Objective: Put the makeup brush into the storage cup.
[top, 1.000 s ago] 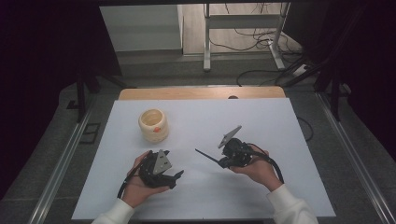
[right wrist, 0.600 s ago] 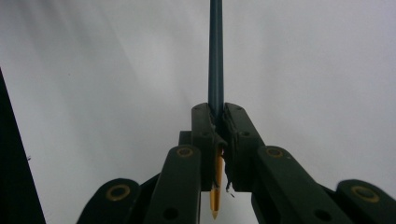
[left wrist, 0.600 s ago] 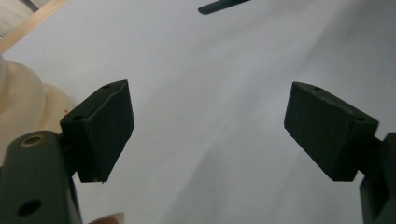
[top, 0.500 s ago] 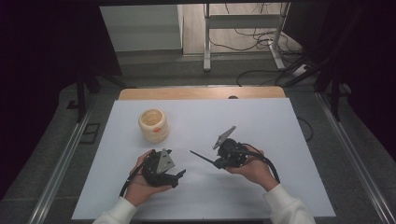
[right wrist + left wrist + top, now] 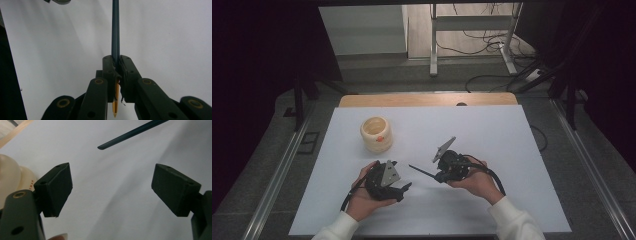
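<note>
**Right gripper pinching a dark pencil, left one just sitting there spread wide**

Starting closest in: the right gripper has its jaws pressed tight on a slim dark blue pencil. In the right gripper view the sharpened yellowish tip pokes back behind the pads, toward the camera, and the long dark shaft runs straight out ahead of the jaws over the white table. From the high view the right gripper is in the person's right hand, and the pencil sticks out past the jaws toward the other hand, with its free end up off the table.

The left gripper is spread wide with nothing between the pads, just bare table. In its own view the free end of the pencil hangs ahead of and above the jaws, well clear of them. In the high view the left gripper rests in the left hand, low on the table.

Farther out, beyond the left gripper, sits a cream-coloured pot with a small orange mark on it, apart from both grippers. In the left gripper view that pot peeks in just past the left-hand jaw.
</note>
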